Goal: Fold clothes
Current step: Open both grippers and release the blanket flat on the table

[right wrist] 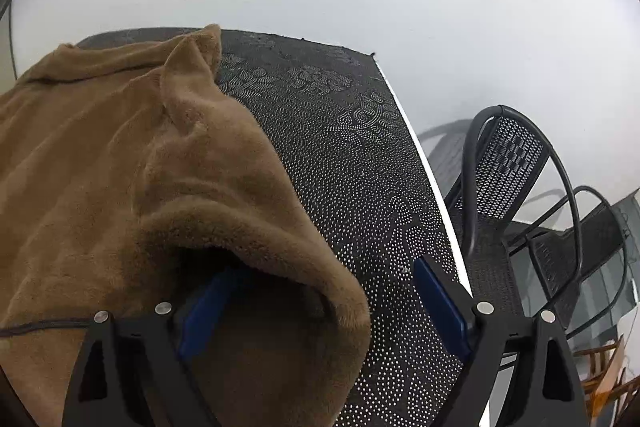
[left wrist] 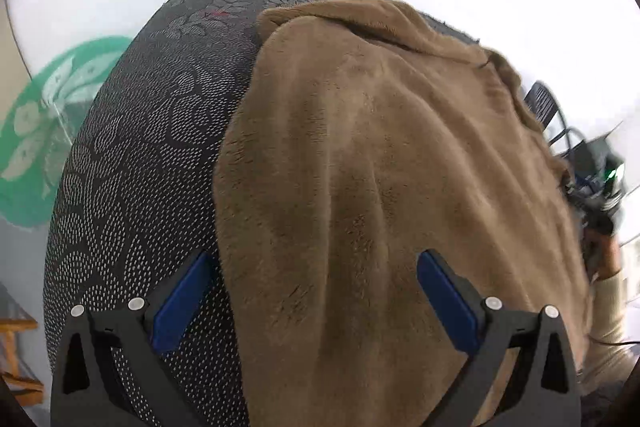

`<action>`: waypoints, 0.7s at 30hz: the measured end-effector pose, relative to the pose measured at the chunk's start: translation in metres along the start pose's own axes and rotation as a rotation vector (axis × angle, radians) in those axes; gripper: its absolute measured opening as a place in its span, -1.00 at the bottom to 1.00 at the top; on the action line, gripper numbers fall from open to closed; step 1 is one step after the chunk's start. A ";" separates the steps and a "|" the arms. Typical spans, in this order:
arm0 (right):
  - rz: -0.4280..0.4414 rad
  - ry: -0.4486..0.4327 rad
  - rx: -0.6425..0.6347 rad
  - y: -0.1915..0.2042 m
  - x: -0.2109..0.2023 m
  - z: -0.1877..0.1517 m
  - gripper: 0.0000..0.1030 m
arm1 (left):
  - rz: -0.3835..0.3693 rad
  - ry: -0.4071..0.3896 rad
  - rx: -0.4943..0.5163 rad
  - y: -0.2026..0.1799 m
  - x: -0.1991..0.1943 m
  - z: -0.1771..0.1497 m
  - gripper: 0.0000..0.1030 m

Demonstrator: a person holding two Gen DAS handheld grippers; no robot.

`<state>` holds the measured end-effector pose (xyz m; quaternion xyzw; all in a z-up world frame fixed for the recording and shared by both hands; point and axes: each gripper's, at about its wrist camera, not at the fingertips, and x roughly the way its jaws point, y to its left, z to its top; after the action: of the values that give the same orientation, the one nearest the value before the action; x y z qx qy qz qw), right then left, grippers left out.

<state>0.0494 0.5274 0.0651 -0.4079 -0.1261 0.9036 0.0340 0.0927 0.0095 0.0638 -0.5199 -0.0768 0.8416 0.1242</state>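
garment: brown fleece (left wrist: 360, 167) lying on the counter (left wrist: 140, 187), spread over its middle, top layer doubled over at the far end. Looks part-folded.
near edge: hangs at/over the counter's front, under both tongs; exact overhang not visible.
right hem: lifted into a hollow loop (right wrist: 256, 227), mouth facing the right tongs.
left tongs (left wrist: 316, 291): open wide, holding nothing. One finger over bare cloth-covered counter, the other over fleece, so they straddle the garment's left edge. Likely lined up to pinch that edge.
right tongs (right wrist: 320, 295): open, gripping nothing. Left pad (right wrist: 208, 307) sits inside the loop, other pad out over counter. Closing here would probably catch the hem.
contact: can't tell if pads touch fabric.
room left: wide strip of bare counter beside the fleece; green mat (left wrist: 48, 131) beyond the edge.
room right: bare strip too, then counter edge, chairs (right wrist: 516, 163) close past it.
risk: thick pile, may slip from a shallow pinch.
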 end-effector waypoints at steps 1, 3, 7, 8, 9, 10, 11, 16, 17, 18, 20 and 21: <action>0.004 -0.002 0.038 -0.006 0.002 0.003 0.77 | 0.006 0.001 0.004 -0.003 0.002 0.002 0.98; 0.013 -0.007 0.115 -0.019 0.006 0.008 0.77 | 0.004 0.004 -0.004 -0.005 0.004 0.007 0.98; 0.027 -0.017 0.262 -0.044 0.015 0.018 0.77 | -0.006 0.008 -0.039 -0.006 0.009 0.021 0.98; 0.014 -0.025 0.264 -0.046 0.017 0.022 0.77 | -0.005 0.009 -0.048 -0.007 0.011 0.024 0.98; 0.001 -0.033 0.266 -0.047 0.018 0.027 0.77 | -0.003 0.010 -0.056 -0.007 0.012 0.027 0.98; -0.012 -0.043 0.267 -0.048 0.020 0.031 0.77 | -0.002 0.010 -0.065 -0.007 0.014 0.031 0.98; -0.023 -0.064 0.265 -0.049 0.018 0.036 0.77 | -0.001 0.011 -0.073 -0.008 0.016 0.034 0.98; -0.106 -0.219 0.264 -0.053 -0.007 0.069 0.77 | 0.006 0.018 -0.111 -0.010 0.024 0.055 0.98; -0.130 -0.260 0.258 -0.053 -0.015 0.079 0.77 | 0.004 0.018 -0.117 -0.009 0.026 0.060 0.98; -0.146 -0.287 0.247 -0.051 -0.020 0.088 0.77 | 0.003 0.016 -0.124 -0.008 0.029 0.061 0.98; -0.177 -0.334 0.220 -0.049 -0.031 0.107 0.77 | 0.007 0.009 -0.141 -0.009 0.035 0.069 0.98; -0.192 -0.355 0.205 -0.048 -0.036 0.116 0.77 | 0.009 0.006 -0.150 -0.011 0.040 0.076 0.98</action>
<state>-0.0154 0.5448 0.1773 -0.2232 -0.0759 0.9619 0.1384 0.0091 0.0314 0.0665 -0.5308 -0.1370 0.8324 0.0815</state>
